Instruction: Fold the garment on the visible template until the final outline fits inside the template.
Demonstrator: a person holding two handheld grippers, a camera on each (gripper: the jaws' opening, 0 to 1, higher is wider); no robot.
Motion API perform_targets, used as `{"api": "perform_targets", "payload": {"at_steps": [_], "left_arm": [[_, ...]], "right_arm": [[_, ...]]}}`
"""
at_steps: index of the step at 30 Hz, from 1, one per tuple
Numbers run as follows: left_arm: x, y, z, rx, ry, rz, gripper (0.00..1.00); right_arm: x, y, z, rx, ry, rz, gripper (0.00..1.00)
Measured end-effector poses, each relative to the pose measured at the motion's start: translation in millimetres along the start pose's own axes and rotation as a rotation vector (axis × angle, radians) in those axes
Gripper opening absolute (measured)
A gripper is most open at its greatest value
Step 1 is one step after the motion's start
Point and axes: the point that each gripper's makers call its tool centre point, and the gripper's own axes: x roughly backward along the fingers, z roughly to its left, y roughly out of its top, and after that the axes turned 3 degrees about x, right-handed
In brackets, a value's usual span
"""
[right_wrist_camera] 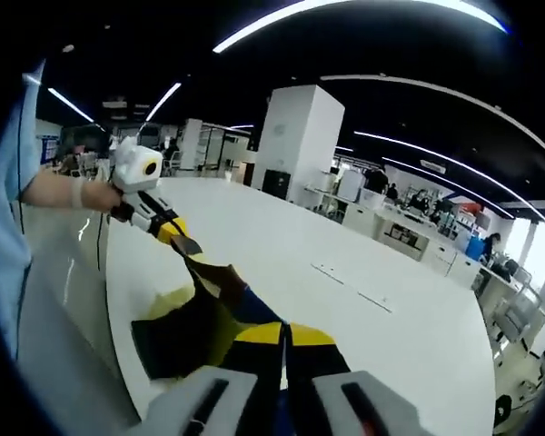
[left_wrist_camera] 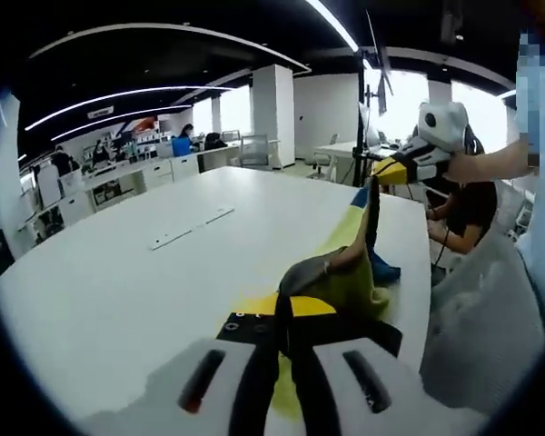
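Gripping garment [left_wrist_camera: 345, 272] both grippers, left gripper [left_wrist_camera: 286, 313], right gripper [right_wrist_camera: 284, 341]; template hidden.

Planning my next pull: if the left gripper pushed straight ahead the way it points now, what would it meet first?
The garment itself: the left gripper is shut on it, and the bunched fabric rises directly ahead toward the right gripper. Depth beyond is unclear.

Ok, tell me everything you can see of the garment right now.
The garment is soft fabric in yellow, olive, black and blue. It is lifted off the white table, bunched and stretched between both grippers: the left gripper is shut on one end, the right gripper on the other. Part of it sags near the table's edge; contact there is unclear. It is not folded flat.
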Motion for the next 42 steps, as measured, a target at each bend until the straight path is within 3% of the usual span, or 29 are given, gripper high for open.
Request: {"api": "perform_targets", "payload": {"at_steps": [8,17,21,25,33,37,42], "left_arm": [[23,56.1,5.1,-0.006,0.01,-0.083,0.0],[35,84.2,6.4,-0.017,-0.005,-0.11,0.0],[41,106.0,7.0,0.048,-0.031,-0.17,0.0],[48,123.1,10.5,0.047,-0.039,-0.205,0.0],[68,187.4,18.3,0.073,-0.111,-0.374,0.0],[58,191.2,35.3,0.091,-0.116,-0.376,0.0],[25,157.1,56.4,0.169,-0.112,-0.244,0.0]], "right_arm": [[14,47.4,-10,-0.036,-0.021,-0.104,0.0],[22,84.5,-11,-0.033,-0.026,-0.183,0.0],[27,101.5,-14,-0.01,-0.033,-0.212,0.0],[34,123.2,-17,-0.004,-0.04,-0.261,0.0],[49,177.7,-31,0.046,-0.067,-0.38,0.0],[38,177.9,-46,0.041,-0.069,-0.392,0.0],[3,146.6,-70,-0.014,-0.071,-0.335,0.0]]}}
